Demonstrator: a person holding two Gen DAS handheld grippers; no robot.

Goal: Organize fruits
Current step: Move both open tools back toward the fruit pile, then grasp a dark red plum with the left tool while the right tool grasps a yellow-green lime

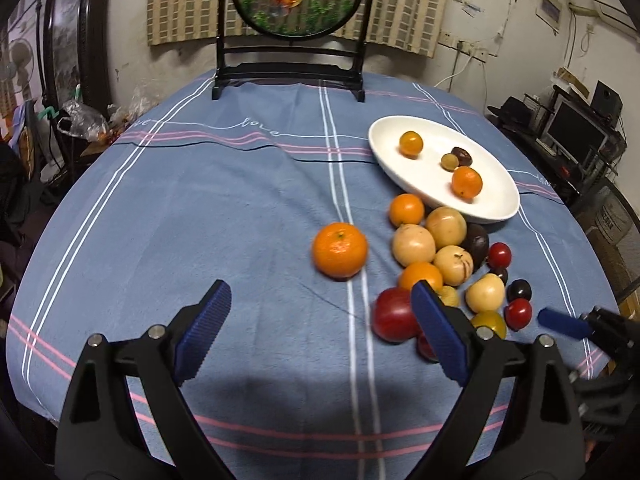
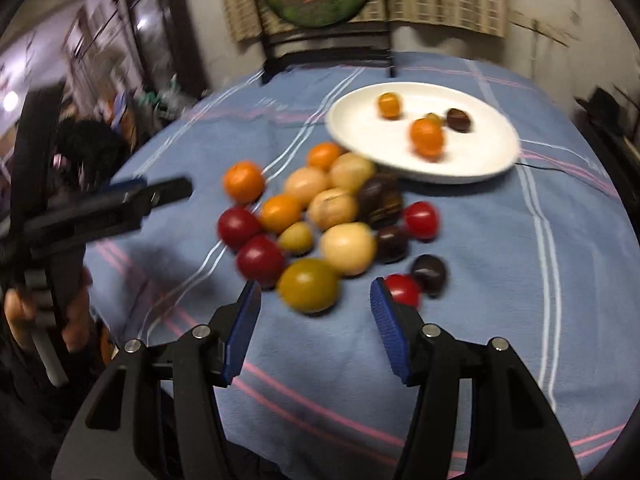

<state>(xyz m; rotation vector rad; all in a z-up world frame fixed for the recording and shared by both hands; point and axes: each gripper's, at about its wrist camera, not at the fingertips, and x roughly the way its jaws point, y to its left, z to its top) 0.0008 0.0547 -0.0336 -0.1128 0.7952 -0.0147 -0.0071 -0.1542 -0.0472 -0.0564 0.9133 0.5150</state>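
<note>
Both empty, the left hand-held gripper (image 1: 322, 300) gapes wide and the right hand-held gripper (image 2: 316, 296) stands partly open above the surface (image 1: 200, 200), where most fruits (image 1: 436, 256) wait beside the white plate (image 1: 500, 212) holding only four: barely begun.

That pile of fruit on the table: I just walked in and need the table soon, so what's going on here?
A person holds a gripper in each hand and is sorting fruit onto the white plate, which holds four small pieces. Most fruit lies heaped on the blue tablecloth. The left gripper, open and empty, points at a lone orange. The right gripper, also open, hovers before an olive-green tomato.
</note>
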